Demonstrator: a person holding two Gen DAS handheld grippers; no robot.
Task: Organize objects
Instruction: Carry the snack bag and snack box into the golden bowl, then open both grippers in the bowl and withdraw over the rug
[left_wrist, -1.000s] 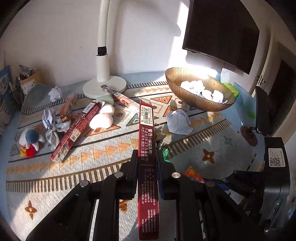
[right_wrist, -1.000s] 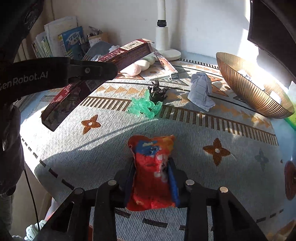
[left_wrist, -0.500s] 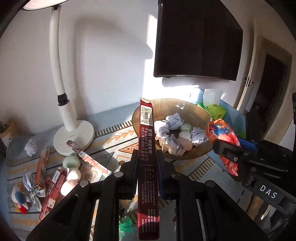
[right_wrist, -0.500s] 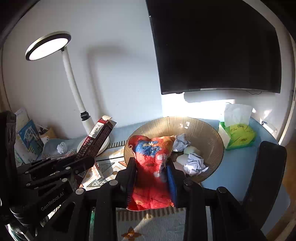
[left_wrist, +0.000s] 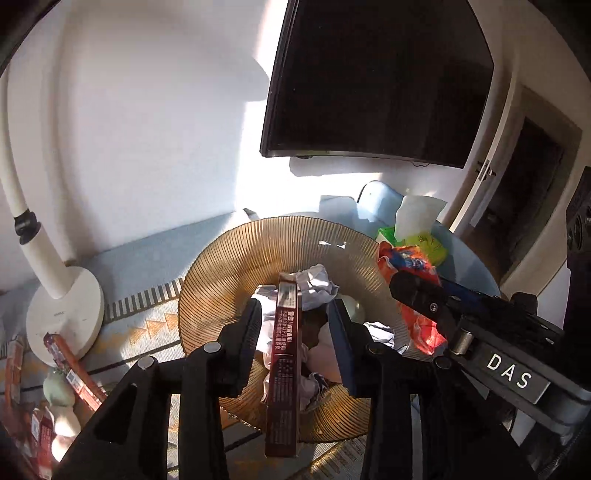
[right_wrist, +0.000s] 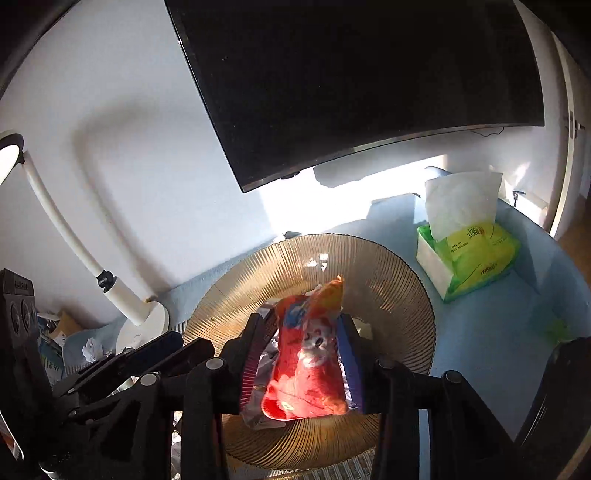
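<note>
- I see a white wall (right_wrist: 122, 110) behind the table, with a hard patch of sunlight on it.
- A dark screen (right_wrist: 351, 74) hangs on that wall.
- A white gooseneck lamp (left_wrist: 55, 288) stands at the left, its head lit.
- A dark doorway (left_wrist: 524, 184) opens at the right.
- The table (right_wrist: 517, 332) top is pale blue.

We are in a home, most likely a living room or bedroom corner. A large dark flat screen (right_wrist: 369, 81) hangs on a plain white wall (left_wrist: 147, 129), and beside it stands a door frame (left_wrist: 524, 206). On the table lies a woven patterned mat (left_wrist: 147, 325), with a white gooseneck desk lamp (left_wrist: 55, 295), a pack of tissues (right_wrist: 469, 254) and a ribbed amber glass bowl (right_wrist: 399, 295) full of crumpled paper.
</note>
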